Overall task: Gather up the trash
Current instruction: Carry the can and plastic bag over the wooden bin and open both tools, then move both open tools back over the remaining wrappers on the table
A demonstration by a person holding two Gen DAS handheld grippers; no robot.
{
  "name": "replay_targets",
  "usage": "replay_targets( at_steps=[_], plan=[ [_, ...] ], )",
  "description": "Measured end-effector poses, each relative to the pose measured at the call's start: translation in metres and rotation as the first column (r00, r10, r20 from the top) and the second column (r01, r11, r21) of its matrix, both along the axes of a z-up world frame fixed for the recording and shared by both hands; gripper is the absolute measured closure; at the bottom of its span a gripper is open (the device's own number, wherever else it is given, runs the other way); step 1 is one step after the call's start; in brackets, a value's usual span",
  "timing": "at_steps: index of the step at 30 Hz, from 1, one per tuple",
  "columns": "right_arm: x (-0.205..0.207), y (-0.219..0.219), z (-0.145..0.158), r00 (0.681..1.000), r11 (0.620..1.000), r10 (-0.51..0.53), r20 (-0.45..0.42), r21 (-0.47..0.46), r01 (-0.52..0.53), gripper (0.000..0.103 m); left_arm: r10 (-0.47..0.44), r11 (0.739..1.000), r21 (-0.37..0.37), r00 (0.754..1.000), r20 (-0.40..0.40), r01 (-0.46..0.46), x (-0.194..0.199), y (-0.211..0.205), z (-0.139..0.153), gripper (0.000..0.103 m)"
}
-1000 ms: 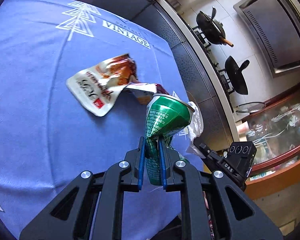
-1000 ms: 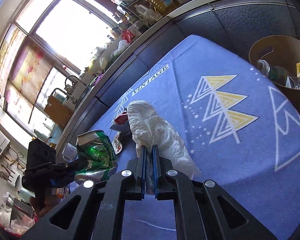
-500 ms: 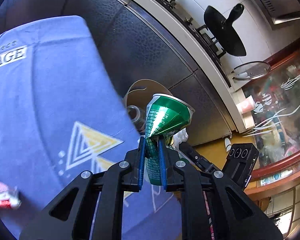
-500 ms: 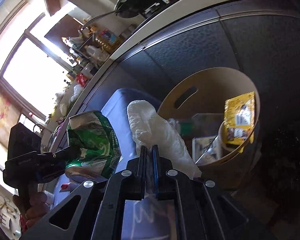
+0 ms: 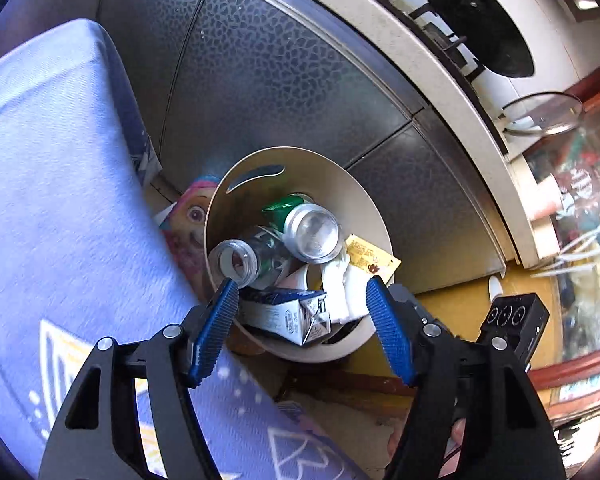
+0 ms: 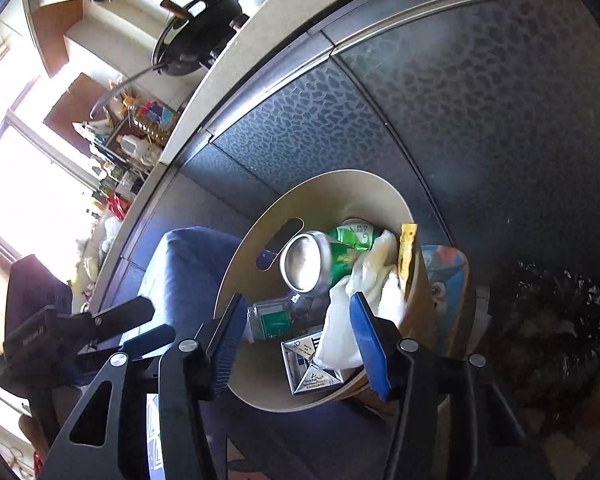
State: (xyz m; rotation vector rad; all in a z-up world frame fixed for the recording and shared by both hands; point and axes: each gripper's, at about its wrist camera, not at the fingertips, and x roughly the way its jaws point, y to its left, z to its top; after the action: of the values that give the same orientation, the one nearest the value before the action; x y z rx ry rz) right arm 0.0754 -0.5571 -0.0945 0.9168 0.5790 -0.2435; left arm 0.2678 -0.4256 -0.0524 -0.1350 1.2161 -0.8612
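Both tongs, left tongs [image 5: 300, 320] and right tongs [image 6: 296, 340], hang over the round bin [image 5: 364, 200], jaws opening and now empty. The crushed green can [image 5: 308, 228] and white tissue [image 6: 364, 292] they carried lie inside, below the tips. That pair is collected.

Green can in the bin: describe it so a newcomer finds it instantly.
Beside the blue-clothed table stands a round beige bin. Inside it, the green can lies crushed on top of the pile, its shiny silver end facing up. Its neighbours are a clear bottle, a carton and white tissue.
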Motion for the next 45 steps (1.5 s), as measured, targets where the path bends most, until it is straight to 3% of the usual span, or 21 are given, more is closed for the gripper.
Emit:
replay_targets(
  at_steps=[5, 11, 18, 24, 35, 45],
  plan=[
    [-0.02, 0.01, -0.001, 1.0, 0.999, 0.002, 0.03, 0.043, -0.004, 0.049, -0.014, 1.0, 0.007, 0.998, 0.062, 0.013, -0.033, 0.031, 0.009, 0.038],
    [-0.041, 0.047, 0.014, 0.997, 0.997, 0.043, 0.063, 0.057, -0.047, 0.049, -0.027, 0.997, 0.073, 0.981, 0.193, 0.013, -0.087, 0.07, 0.016, 0.038],
    [-0.058, 0.115, 0.043, 0.993, 0.994, 0.103, 0.052, -0.044, -0.101, 0.049, 0.019, 0.987, 0.146, 0.939, 0.343, -0.073, -0.136, 0.133, 0.027, 0.038],
    [-0.066, 0.169, 0.052, 0.984, 0.982, 0.175, 0.035, -0.083, -0.171, 0.049, 0.085, 0.97, 0.173, 0.906, 0.414, -0.17, -0.16, 0.196, 0.032, 0.038],
    [-0.049, 0.247, 0.065, 0.956, 0.949, 0.292, -0.008, -0.124, -0.29, 0.049, 0.239, 0.917, 0.187, 0.86, 0.451, -0.353, -0.175, 0.303, 0.023, 0.038],
    [-0.047, 0.264, 0.074, 0.964, 0.955, 0.265, -0.029, -0.134, -0.266, 0.049, 0.343, 0.885, 0.161, 0.845, 0.411, -0.437, -0.173, 0.359, 0.009, 0.038]
  ],
)
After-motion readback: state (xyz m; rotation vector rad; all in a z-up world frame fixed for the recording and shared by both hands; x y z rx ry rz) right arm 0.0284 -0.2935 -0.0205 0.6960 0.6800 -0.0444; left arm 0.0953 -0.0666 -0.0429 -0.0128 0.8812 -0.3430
